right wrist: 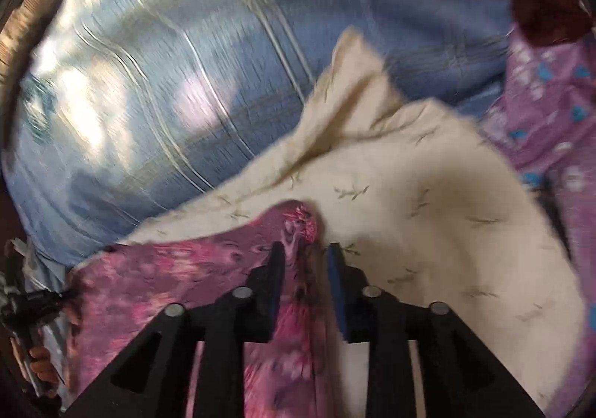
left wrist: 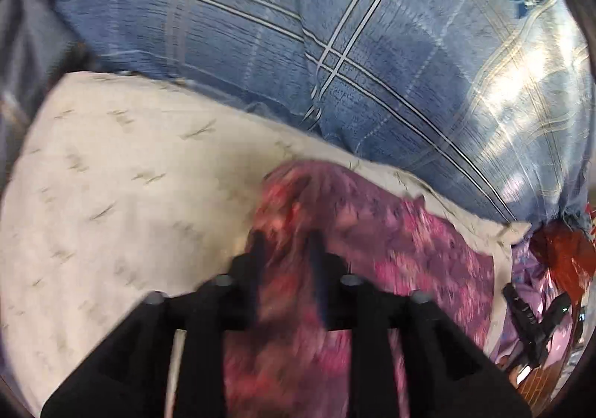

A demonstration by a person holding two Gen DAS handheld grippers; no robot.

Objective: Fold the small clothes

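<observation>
The pink-and-purple patterned garment [left wrist: 372, 239] is lying on a cream cloth with small sprig marks [left wrist: 123, 172], which is spread over a bed covered by a blue plaid bedspread [left wrist: 260, 27]. Both grippers are holding it: the left gripper [left wrist: 287, 243] is pinching a bunched fold of the fabric between its fingers, and the right gripper [right wrist: 303, 254] is clamping a raised corner of the same garment in the same way.

The likely trouble is a shallow bite. Each pair of fingers appears to be gripping only a narrow ridge, so a quick pull could be slipping it free, or catching the cream cloth underneath and dragging it along. Both views are blurring, which suggests fast motion and raises that risk.

Room is opening to the left over the bare cream cloth. To the right it is tightening: the cream cloth's edge is curling up [right wrist: 357, 82], a lilac printed cloth [right wrist: 544, 101] and a dark red item [right wrist: 547, 15] are crowding that side.
</observation>
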